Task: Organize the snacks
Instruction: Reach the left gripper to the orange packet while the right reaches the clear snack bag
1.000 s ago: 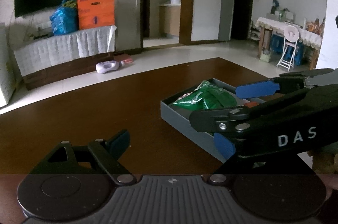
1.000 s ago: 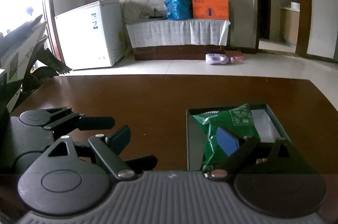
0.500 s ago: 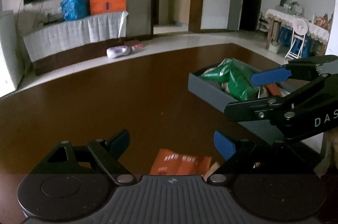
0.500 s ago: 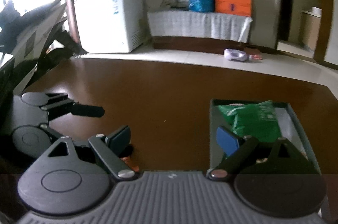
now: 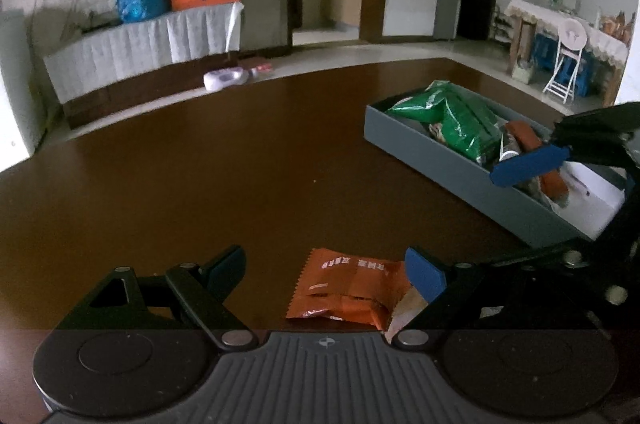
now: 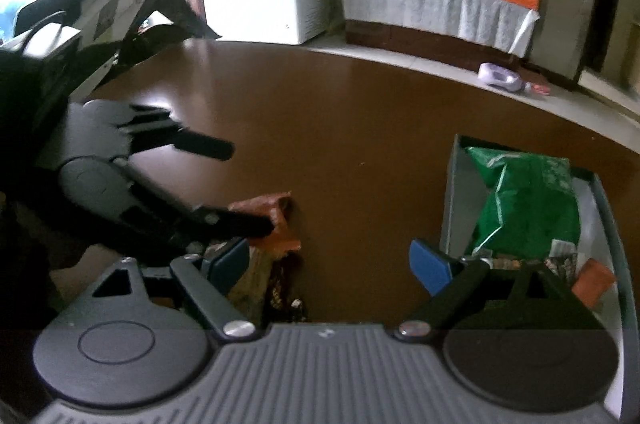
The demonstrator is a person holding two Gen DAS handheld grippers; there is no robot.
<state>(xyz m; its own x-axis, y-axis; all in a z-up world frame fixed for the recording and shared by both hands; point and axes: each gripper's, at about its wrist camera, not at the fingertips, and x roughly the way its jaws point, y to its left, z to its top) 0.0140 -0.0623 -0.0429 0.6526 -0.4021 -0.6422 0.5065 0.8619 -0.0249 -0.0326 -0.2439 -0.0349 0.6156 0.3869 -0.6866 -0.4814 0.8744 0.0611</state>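
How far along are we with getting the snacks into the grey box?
Partly done. The grey box already holds a green bag and an orange-brown packet. Nothing is in hand: the left claw is open and frames the orange packet lying on the table; the right claw is open too. Left: that packet and the darker wrappers beside it.

Both views are dim and murky, the dark brown table (image 5: pixel 200 191) soaking up what light there is; daylight blows out white at the upper left of the right wrist view. Fisheye bending curves the room's edges; the left gripper (image 6: pixel 224 183) smears with motion blur there, and the background is soft.
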